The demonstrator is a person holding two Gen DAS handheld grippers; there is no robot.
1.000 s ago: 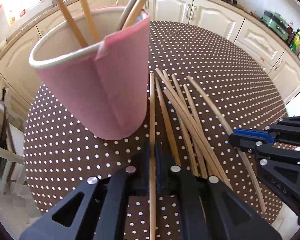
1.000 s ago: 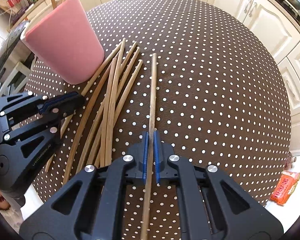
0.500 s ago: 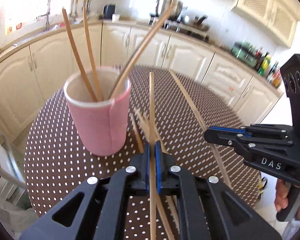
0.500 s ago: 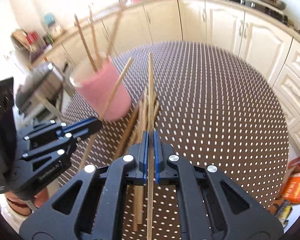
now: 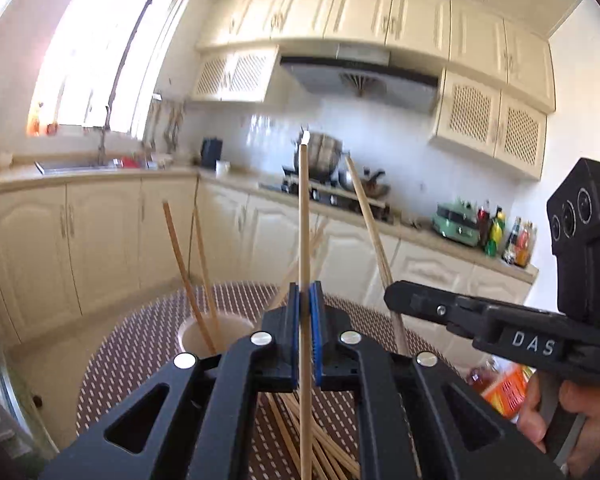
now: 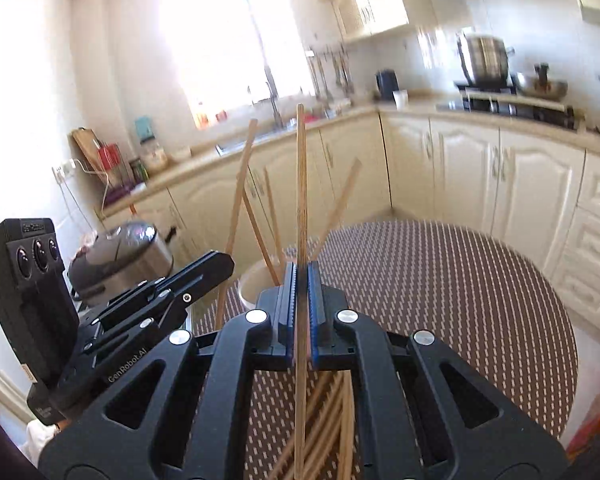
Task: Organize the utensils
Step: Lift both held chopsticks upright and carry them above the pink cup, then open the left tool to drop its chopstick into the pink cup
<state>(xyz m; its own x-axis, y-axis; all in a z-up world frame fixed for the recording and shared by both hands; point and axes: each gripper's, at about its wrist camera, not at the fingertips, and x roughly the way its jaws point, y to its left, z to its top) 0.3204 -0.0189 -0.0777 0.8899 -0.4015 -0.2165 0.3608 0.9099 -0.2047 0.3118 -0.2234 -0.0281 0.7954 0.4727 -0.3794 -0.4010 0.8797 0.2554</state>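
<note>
Both grippers have lifted off the table since a second ago. Left gripper (image 5: pixel 307 312) clenches a pale straight chopstick (image 5: pixel 303 216), frame centre; right gripper (image 6: pixel 299 292) clamps another chopstick (image 6: pixel 300 184), upright.

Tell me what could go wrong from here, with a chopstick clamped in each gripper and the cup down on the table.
1. Each chopstick is pinched low on its length: the left gripper holds one chopstick, the right gripper another. The long free ends could pivot or slip.
2. The two grippers are close together, so the raised sticks might cross or knock.
3. The cup already holds leaning chopsticks; a new stick might hit them or tip it.
</note>
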